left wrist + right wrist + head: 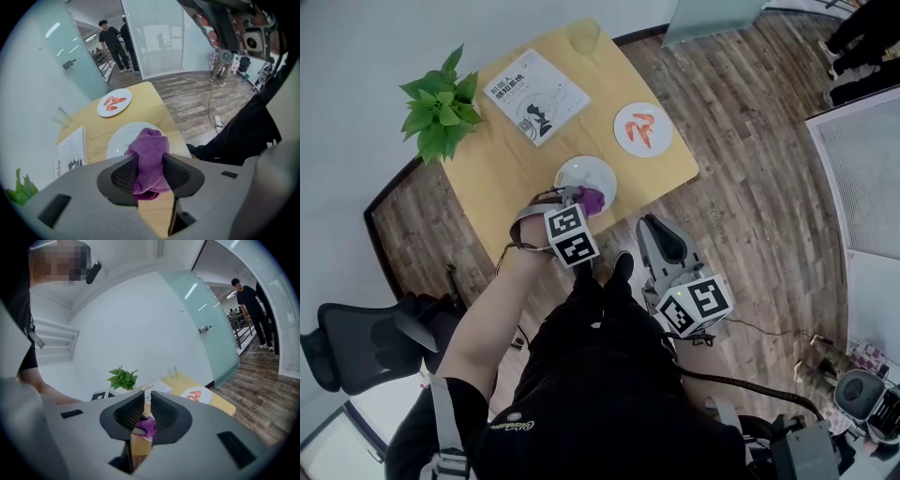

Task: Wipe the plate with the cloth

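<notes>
— So, how does the cloth [149,157] look?

— It is purple and soft, bunched into a thick fold. The left gripper [573,198] has its jaws pressed on it from both sides, and one lump stands out past the tips.

— And where is it?

— Over the near rim of the white plate [581,173]. I cannot tell if it touches the plate. The plate is round and plain, and it lies close to the near edge of the table [502,178].

— How much room is around it?

— Bare wood lies to its left along the near edge. The book [534,96] is farther in, apart from the plate. A second plate [643,128] with orange marks lies toward the right corner, a glass [583,36] at the far corner, and a plant [441,112] by the left corner.

— And the right gripper [654,228]?

— It is off the table, beyond the near edge, above the wooden floor [750,187] beside the person's legs. Its jaws are almost together and hold nothing.
</notes>
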A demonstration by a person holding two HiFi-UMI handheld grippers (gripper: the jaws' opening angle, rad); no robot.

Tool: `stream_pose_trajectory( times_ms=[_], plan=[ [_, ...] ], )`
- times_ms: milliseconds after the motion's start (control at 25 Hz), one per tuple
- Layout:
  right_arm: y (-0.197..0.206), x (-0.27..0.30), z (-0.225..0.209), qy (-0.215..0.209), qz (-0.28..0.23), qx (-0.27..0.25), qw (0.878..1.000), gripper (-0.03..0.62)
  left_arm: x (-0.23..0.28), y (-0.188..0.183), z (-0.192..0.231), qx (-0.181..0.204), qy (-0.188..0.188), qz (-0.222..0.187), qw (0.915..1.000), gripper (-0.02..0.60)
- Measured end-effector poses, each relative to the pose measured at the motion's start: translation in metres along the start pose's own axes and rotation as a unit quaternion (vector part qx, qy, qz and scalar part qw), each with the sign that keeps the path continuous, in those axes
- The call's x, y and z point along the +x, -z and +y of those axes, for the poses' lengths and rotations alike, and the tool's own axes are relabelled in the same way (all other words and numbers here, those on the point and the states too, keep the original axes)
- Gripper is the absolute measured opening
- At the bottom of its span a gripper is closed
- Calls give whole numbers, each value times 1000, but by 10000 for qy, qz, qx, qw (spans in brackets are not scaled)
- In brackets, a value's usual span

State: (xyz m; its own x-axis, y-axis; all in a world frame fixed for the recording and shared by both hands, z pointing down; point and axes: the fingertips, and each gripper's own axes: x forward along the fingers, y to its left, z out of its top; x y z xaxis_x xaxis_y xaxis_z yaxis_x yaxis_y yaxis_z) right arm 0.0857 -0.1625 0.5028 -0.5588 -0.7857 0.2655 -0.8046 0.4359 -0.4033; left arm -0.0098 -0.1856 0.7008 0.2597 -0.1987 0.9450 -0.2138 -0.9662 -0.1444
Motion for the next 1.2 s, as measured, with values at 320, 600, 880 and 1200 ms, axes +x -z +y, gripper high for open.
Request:
stream_pose_trajectory(
  times_ms=[320,600,880,1200],
  plan=[
    [2,0,-2,31,30,30,10000,43,-5,4,85,-610,-449,-2,9971,160],
    [4,-2,-10,147,49,65,9999,43,19,8,91,-541,-316,238,9978,160],
    [3,-3,-16,203,35,96,9997,43,19,3,82,-428,-260,234,9985,160],
    [0,-1,-14,161,14,88,9998,43,18,-3,51,-266,38,287,9992,160]
  ],
)
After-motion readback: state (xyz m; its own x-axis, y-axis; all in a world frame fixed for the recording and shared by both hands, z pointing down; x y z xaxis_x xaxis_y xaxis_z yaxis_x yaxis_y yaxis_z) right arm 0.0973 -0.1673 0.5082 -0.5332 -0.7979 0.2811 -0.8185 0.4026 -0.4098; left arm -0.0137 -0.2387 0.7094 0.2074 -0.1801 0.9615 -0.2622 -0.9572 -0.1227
